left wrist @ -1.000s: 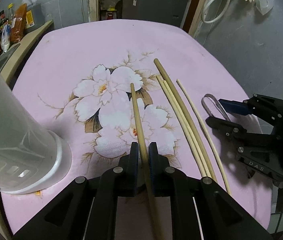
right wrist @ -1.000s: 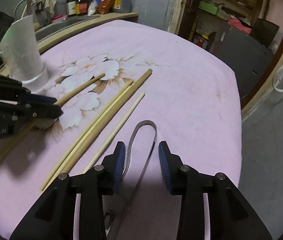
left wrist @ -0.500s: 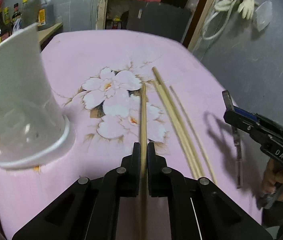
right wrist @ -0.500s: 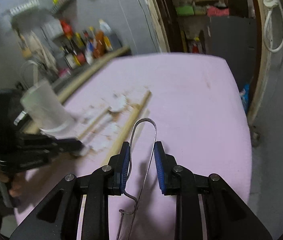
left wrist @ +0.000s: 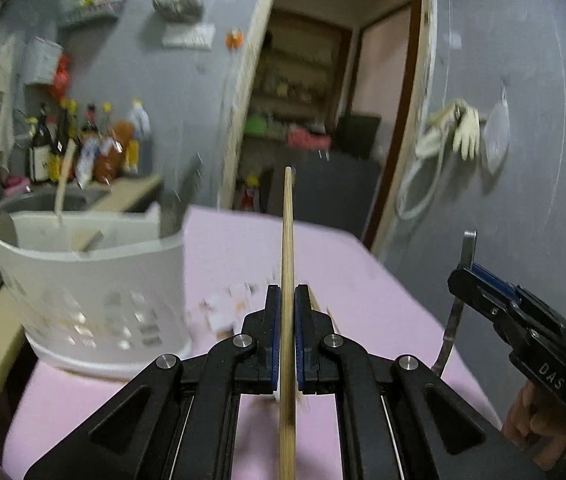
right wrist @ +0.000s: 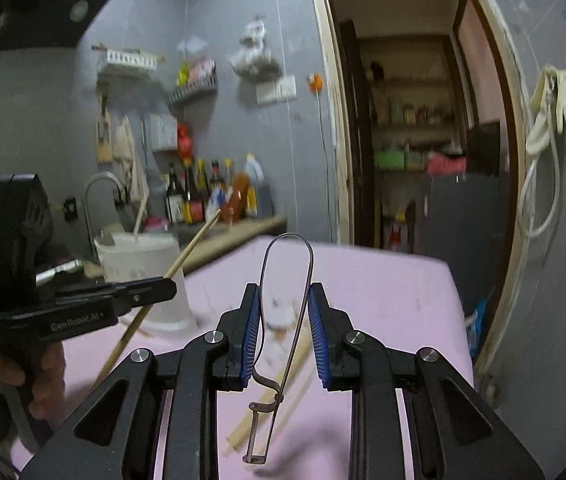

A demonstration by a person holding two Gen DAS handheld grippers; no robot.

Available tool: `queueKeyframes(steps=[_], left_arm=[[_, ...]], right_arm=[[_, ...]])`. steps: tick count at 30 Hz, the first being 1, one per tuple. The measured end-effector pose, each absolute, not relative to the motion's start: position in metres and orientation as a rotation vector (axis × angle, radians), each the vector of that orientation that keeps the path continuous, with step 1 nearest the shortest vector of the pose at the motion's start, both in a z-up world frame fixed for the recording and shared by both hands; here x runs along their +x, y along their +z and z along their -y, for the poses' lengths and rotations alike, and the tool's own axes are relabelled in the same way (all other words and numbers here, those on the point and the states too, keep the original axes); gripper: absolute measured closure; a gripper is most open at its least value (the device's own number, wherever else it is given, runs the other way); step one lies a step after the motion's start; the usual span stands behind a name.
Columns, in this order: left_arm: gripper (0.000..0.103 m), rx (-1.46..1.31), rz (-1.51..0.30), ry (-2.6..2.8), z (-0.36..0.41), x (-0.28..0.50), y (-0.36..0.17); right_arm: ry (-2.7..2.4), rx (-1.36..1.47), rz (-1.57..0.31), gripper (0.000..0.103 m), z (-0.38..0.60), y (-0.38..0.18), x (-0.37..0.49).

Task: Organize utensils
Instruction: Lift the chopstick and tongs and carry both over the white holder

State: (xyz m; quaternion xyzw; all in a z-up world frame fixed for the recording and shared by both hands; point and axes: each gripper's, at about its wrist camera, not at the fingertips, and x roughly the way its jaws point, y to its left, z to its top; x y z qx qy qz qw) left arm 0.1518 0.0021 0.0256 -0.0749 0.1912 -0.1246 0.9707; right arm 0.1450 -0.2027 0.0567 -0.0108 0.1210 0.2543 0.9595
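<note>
Right now my left hand-held gripper (left wrist: 288,332) is clamped almost fully shut on a chopstick (left wrist: 288,248), which runs straight out between the pads and well past them, with a long tail behind too. My right hand-held gripper (right wrist: 285,332) stands partly closed around a wire peeler (right wrist: 283,320); its loop pokes up ahead of the fingers and the blade end hangs below. Both are lifted clear of the pink surface (right wrist: 383,292).

I judge the peeler the weaker hold: thin springy wire, and only its left side plainly meets a pad, so it could twist or slide out if I swing quickly.

The chopstick is held at one narrow spot, so it may pivot and miss the white holder (left wrist: 95,276) to the left. That holder already has utensils standing in it, and a long stick coming in at a slant could catch on them or on the rim and tip it.

More chopsticks (right wrist: 283,384) lie on the surface under the right gripper; a dropped peeler would land among them.
</note>
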Motion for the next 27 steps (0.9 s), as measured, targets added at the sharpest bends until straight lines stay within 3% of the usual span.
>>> queueKeyframes(steps=[9, 16, 27], left_arm=[[0.099, -0.193, -0.216, -0.175, -0.044, 0.164, 0.075], [0.099, -0.234, -0.188, -0.134, -0.105, 0.192, 0.111], [0.099, -0.309, -0.160, -0.027, -0.200, 0.226, 0.121]], right_arm=[[0.551, 0.059, -0.131, 0.082, 0.174, 0.092, 0.160], [0.646, 0.108, -0.066, 0.082, 0.130, 0.121, 0.180], [0.749, 0.123, -0.037, 0.082, 0.051, 0.138, 0.216]])
